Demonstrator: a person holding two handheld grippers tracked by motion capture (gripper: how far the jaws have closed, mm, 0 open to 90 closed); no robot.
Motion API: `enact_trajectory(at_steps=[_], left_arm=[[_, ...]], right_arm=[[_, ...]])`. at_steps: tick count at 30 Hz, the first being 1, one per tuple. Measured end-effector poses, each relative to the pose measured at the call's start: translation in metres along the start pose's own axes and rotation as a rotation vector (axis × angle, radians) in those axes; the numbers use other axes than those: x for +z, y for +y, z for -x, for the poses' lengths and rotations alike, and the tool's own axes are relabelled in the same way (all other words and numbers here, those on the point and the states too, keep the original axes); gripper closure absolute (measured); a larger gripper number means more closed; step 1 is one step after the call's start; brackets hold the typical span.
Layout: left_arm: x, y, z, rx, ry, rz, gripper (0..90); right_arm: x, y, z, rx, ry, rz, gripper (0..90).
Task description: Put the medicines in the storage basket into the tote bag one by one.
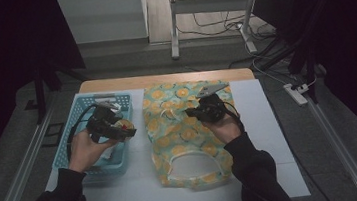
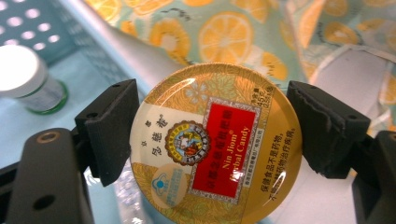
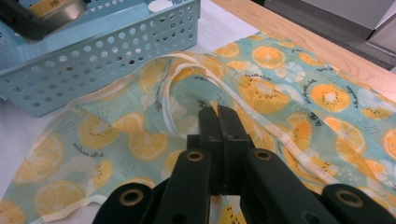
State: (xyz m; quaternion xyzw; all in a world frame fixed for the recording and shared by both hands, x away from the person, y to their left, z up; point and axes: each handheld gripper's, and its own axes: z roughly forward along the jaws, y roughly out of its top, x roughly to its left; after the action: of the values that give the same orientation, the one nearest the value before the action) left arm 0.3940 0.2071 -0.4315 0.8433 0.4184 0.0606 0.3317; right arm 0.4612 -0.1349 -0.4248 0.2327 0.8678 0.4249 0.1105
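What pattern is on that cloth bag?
Orange slices on pale teal cloth bag, clearest in the right gripper view.

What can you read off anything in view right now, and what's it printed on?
"Nin Jiom® Herbal Candy": red panel on the round gold tin held in the left claw.
Chinese characters on the tin's red panel, cream band and rim: too small to read reliably.
Small script among the fruit print on the bag: too small to read.
Bottle in the basket: label unreadable.
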Motion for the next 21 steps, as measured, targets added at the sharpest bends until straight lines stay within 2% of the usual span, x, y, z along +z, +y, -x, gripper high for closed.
enact_trajectory(at_steps=[21], left_arm=[[0.02,0.015,0.051,0.121,-0.1,-0.01,21.0]], right_arm=[[0.002,-0.001,0.002,0.007,-0.011,0.004,90.0]])
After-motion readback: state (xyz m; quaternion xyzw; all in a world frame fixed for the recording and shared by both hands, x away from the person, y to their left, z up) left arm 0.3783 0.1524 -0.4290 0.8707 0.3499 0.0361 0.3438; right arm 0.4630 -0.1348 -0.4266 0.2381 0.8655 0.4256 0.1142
